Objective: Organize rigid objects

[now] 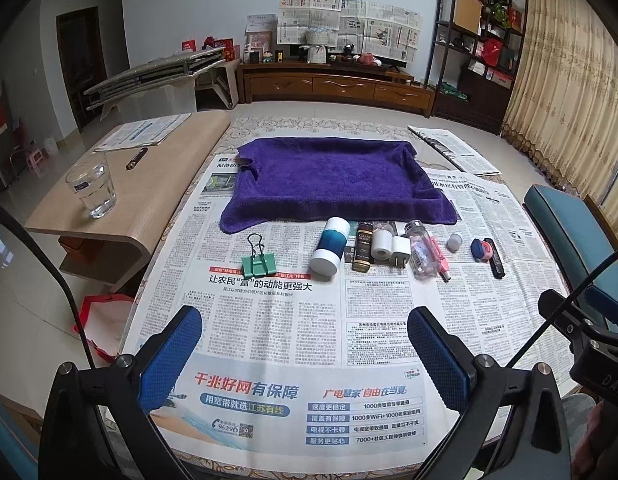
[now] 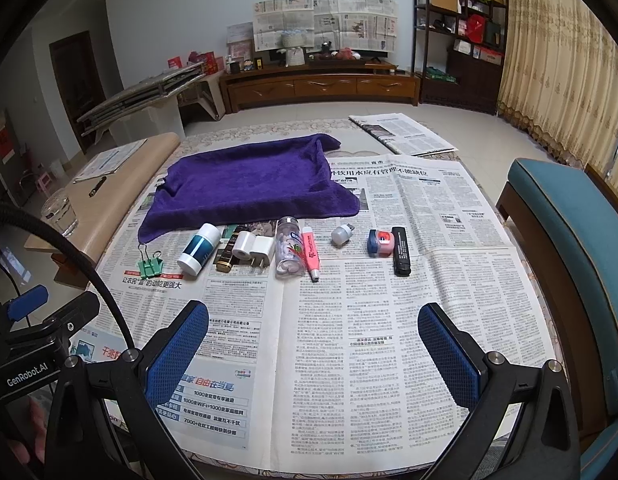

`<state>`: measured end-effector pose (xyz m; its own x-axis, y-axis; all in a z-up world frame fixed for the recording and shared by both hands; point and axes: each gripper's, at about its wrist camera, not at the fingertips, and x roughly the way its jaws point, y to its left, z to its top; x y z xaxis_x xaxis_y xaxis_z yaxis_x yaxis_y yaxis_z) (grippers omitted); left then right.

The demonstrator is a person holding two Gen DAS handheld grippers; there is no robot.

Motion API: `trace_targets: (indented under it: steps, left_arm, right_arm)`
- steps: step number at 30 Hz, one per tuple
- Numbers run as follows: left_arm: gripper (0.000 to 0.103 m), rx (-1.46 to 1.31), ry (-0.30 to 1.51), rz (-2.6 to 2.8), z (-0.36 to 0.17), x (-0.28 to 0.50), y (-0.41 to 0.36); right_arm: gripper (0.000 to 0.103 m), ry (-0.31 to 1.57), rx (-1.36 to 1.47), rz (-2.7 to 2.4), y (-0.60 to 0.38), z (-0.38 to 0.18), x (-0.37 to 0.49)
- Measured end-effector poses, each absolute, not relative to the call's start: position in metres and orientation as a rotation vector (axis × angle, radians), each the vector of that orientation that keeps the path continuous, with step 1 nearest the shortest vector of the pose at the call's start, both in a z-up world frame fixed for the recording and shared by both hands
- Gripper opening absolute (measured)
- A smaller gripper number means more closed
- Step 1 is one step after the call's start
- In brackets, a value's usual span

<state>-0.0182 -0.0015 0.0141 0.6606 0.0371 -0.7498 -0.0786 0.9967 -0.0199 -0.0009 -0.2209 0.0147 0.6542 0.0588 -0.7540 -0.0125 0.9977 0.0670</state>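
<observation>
both tools, left tool [image 1: 305,354] and right tool [image 2: 313,354], hover spread wide and empty over a newspaper-covered bench [image 2: 389,320]. a row of small items lies just near of one purple towel [image 2: 245,184]: one green binder clip [image 2: 151,266], one blue-white bottle [image 2: 199,252], one clear bottle [image 2: 289,252], one pink pen [image 2: 311,254], one black bar [image 2: 401,250] (items between the bottles overlap, hard to separate).

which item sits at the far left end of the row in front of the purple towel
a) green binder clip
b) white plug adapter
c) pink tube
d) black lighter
a: the green binder clip lies leftmost, apart from the blue-and-white bottle next along the row.
</observation>
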Motion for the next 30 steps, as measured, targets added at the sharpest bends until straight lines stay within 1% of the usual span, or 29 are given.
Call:
trace_targets:
  steps: [8, 15, 19, 30]
  left_arm:
    - [0.103, -0.07, 0.866, 0.066, 0.006, 0.001, 0.015]
    - [0.103, -0.078, 0.886, 0.105, -0.017, 0.029, 0.03]
    - [0.103, -0.076, 0.898, 0.142, -0.035, 0.05, 0.035]
    - [0.102, -0.111, 0.958, 0.19, -0.1, 0.105, 0.053]
  right_arm:
    - [0.103, 0.861, 0.072, 0.054, -0.23, 0.008, 0.012]
    - [0.103, 0.861, 0.092, 0.06, -0.24, 0.0, 0.032]
    - [0.103, 0.886, 0.108, 0.052, -0.252, -0.016, 0.051]
    - [0.102, 0.951, 0.034, -0.019, -0.283, -0.065, 0.114]
